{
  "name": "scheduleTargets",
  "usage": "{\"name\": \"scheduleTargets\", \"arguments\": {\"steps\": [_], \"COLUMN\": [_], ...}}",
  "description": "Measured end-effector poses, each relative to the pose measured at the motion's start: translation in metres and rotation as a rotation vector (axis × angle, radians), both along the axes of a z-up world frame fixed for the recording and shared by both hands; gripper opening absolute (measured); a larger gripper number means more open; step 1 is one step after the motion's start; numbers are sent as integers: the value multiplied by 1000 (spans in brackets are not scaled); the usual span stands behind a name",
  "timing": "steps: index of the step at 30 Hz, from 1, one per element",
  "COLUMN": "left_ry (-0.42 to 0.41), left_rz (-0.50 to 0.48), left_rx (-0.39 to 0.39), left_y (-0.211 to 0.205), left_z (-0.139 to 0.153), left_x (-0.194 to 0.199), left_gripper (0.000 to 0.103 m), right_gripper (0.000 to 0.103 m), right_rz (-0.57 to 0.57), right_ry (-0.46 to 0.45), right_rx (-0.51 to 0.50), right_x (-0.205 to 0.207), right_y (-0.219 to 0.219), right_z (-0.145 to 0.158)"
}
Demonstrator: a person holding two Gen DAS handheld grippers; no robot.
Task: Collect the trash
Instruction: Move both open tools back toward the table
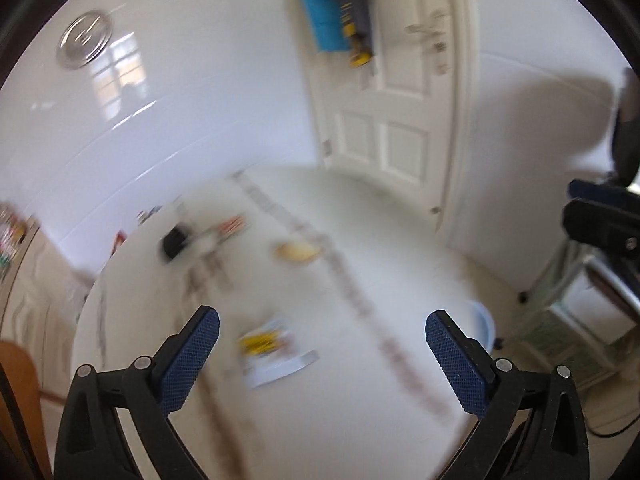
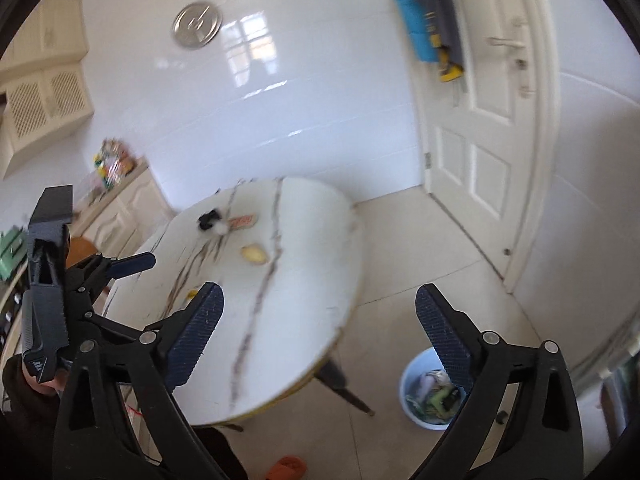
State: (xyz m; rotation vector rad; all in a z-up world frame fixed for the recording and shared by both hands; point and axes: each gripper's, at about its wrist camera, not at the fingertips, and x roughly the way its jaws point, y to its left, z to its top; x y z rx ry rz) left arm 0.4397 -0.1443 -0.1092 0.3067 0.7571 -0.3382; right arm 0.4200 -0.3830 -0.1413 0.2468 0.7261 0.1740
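Note:
A round white marble table (image 2: 312, 240) carries scattered trash: a yellow peel (image 2: 253, 255), a black object (image 2: 209, 219), a white wad (image 2: 221, 230) and a red-and-white packet (image 2: 242, 221). The blurred left wrist view adds a yellow-and-white wrapper (image 1: 272, 350) on the table (image 1: 360, 420), between and beyond the pads of my left gripper (image 1: 322, 356). That gripper is open and holds nothing. My right gripper (image 2: 318, 334) hangs open and empty over the table's near edge. On the floor under its right finger stands a light blue bin (image 2: 404, 384) with trash inside.
A white panelled door (image 2: 480, 152) with blue cloth (image 2: 412, 12) hanging on it stands behind the table. A cream cabinet (image 2: 120, 216) lines the left wall. An orange slipper (image 2: 286, 466) lies on the tiles. A metal rack (image 1: 580, 320) stands at the right, a wooden chair (image 1: 16, 400) at the left.

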Motion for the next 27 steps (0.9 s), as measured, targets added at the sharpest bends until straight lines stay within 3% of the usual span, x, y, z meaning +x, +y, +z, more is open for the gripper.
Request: {"name": "scheduleTargets", "arguments": {"steps": [4, 10, 14, 19, 21, 22, 24, 27], "left_ry": [77, 155, 206, 225, 216, 214, 206, 212], "left_rz": [65, 87, 88, 74, 52, 44, 43, 36], "left_rx": [0, -23, -45, -99, -106, -109, -113, -153], "left_y": [26, 20, 20, 31, 33, 34, 39, 53], "left_z": [-26, -50, -64, -62, -64, -65, -66, -63], "left_x": [8, 45, 63, 78, 82, 82, 83, 82], "left_gripper": [102, 100, 71, 68, 57, 55, 42, 32], "right_gripper": [98, 98, 98, 98, 98, 98, 98, 98], "right_rz": [43, 88, 89, 93, 102, 105, 119, 141], "right_ry": [56, 122, 149, 150, 153, 155, 161, 166], "right_rx": [-19, -29, -27, -24, -30, -34, -42, -60], "right_x": [24, 47, 59, 69, 77, 81, 91, 104], "right_y": [34, 57, 58, 58, 61, 62, 67, 76], "right_z": [-20, -47, -60, -63, -65, -66, -69, -73]}}
